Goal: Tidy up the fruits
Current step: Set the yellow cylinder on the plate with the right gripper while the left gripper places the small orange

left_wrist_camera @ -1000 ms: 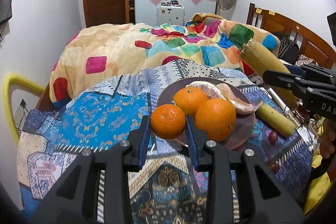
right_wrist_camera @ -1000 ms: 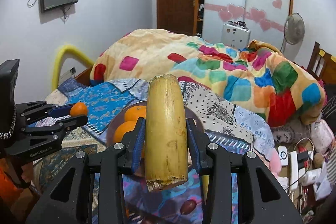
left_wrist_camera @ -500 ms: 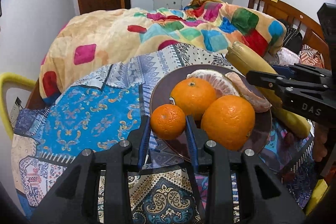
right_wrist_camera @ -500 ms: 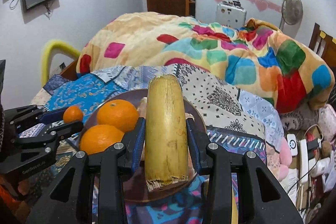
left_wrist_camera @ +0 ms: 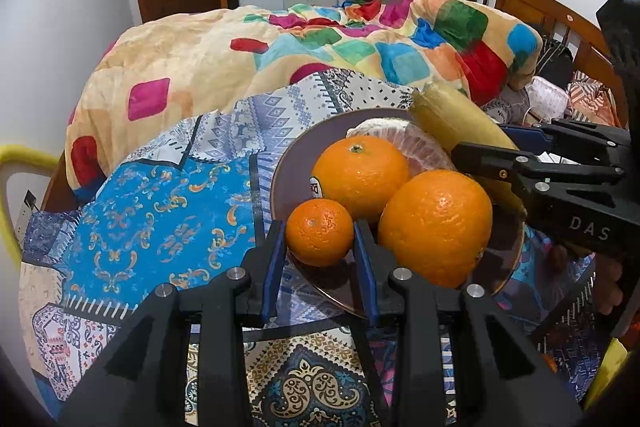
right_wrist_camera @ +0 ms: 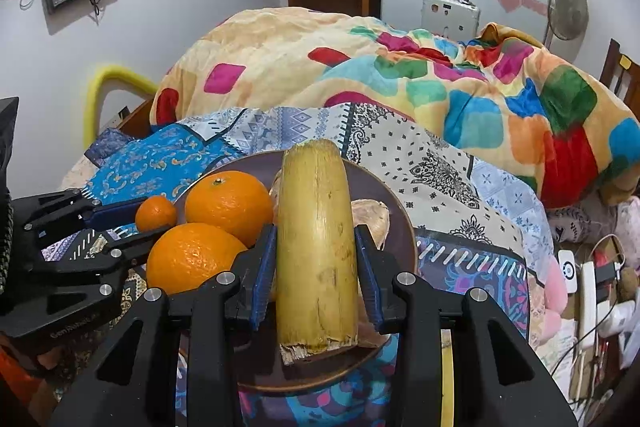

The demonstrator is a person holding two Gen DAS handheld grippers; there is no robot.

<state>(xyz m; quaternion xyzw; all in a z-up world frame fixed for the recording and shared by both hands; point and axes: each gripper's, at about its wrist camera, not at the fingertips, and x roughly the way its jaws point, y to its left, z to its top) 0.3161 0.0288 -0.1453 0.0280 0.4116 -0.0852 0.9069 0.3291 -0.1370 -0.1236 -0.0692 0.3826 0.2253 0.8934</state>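
A dark round plate [left_wrist_camera: 288, 171] [right_wrist_camera: 404, 223] lies on the patterned bedspread and holds two large oranges [left_wrist_camera: 436, 227] [right_wrist_camera: 228, 207] and peeled citrus segments [left_wrist_camera: 416, 147]. My left gripper [left_wrist_camera: 319, 239] is shut on a small orange [left_wrist_camera: 319, 237], held at the plate's near left rim; it also shows in the right wrist view [right_wrist_camera: 156, 213]. My right gripper [right_wrist_camera: 316, 259] is shut on a thick yellow sugarcane piece [right_wrist_camera: 316, 247], held over the plate's right side; the piece shows in the left wrist view [left_wrist_camera: 460, 123].
A colourful quilt [left_wrist_camera: 320, 43] is heaped behind the plate. A wooden headboard [left_wrist_camera: 540, 11] stands at the right. Chargers and cables [right_wrist_camera: 588, 287] lie off the bed's right side. A yellow curved rail [right_wrist_camera: 116, 79] is at the left.
Both grippers have moved closer to the plate and lower. The small orange now reaches the plate's rim and the sugarcane piece hangs over the plate.
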